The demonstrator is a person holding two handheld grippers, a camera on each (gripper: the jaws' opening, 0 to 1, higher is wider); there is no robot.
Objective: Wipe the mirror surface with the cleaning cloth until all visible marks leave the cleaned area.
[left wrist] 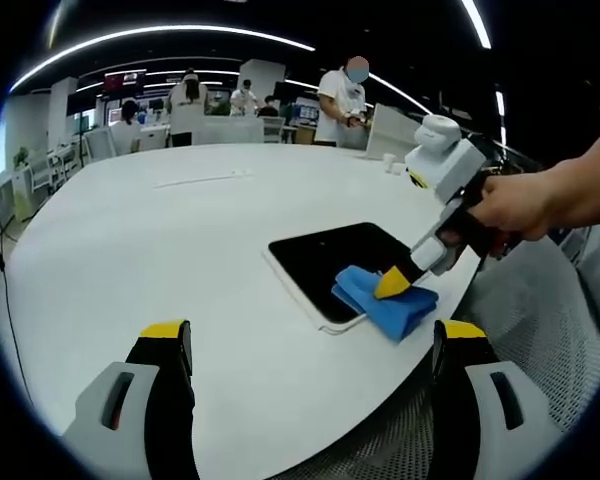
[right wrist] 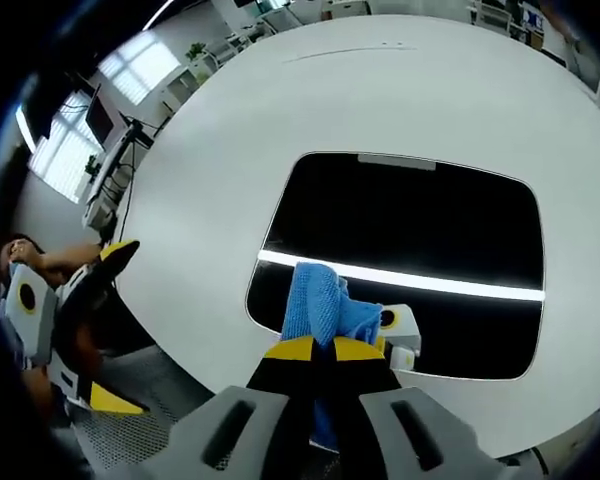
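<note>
Your right gripper (right wrist: 314, 349) clamps the blue cleaning cloth (right wrist: 320, 303) and presses it on the near corner of the dark mirror (right wrist: 430, 225), which lies flat on the white table (left wrist: 160, 230); your left gripper (left wrist: 310, 335) hangs wide open at the table's edge, holding nothing.

Blue cloth (right wrist: 320, 300) bunched on dark mirror (right wrist: 420, 225), lying flat.

Both handheld grippers share one design: black jaws capped with yellow tips, set on pale grey housings with dark slots. Above the mirror (left wrist: 342, 262), the right gripper (left wrist: 392, 285) has a white boxy body on a black handle gripped by a bare hand (left wrist: 515, 205).
</note>
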